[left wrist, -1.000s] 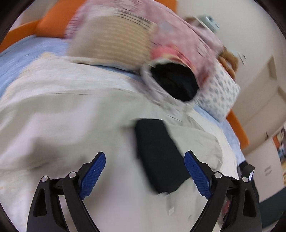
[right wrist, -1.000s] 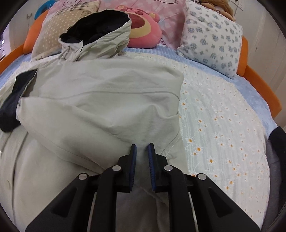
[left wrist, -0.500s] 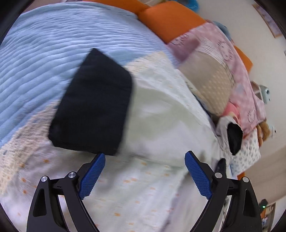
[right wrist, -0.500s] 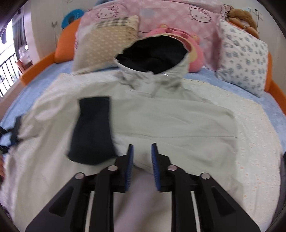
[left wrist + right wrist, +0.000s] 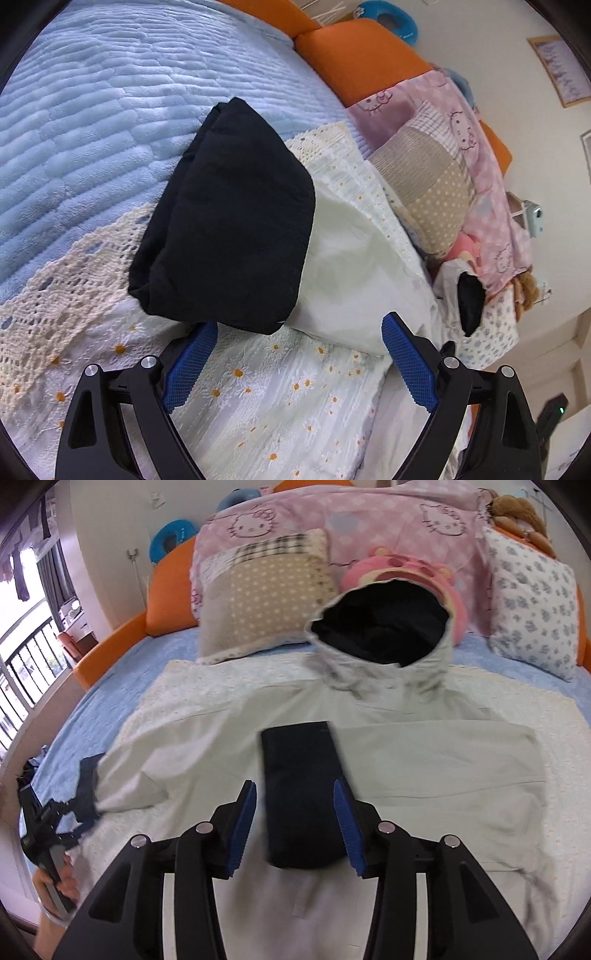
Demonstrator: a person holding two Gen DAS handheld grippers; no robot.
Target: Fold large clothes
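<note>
I see the pale jacket [image 5: 406, 760] lying flat on the flowery bedspread [image 5: 554, 716], with its hood [image 5: 384, 635] up by the pillows [image 5: 266, 590]. My right claw [image 5: 295, 812] hangs over the jacket's middle, its jaws opening, and one black cuff [image 5: 303, 794] lies under the gap, not pinched. My left claw [image 5: 295, 354] is wide apart just below the other black cuff [image 5: 229, 221], holding nothing.

Behind it all: a polka-dot beige pillow [image 5: 266, 590], a pink bear plush [image 5: 402, 566], a blue-flowered pillow [image 5: 532, 602], and an orange bed frame [image 5: 354, 55].
</note>
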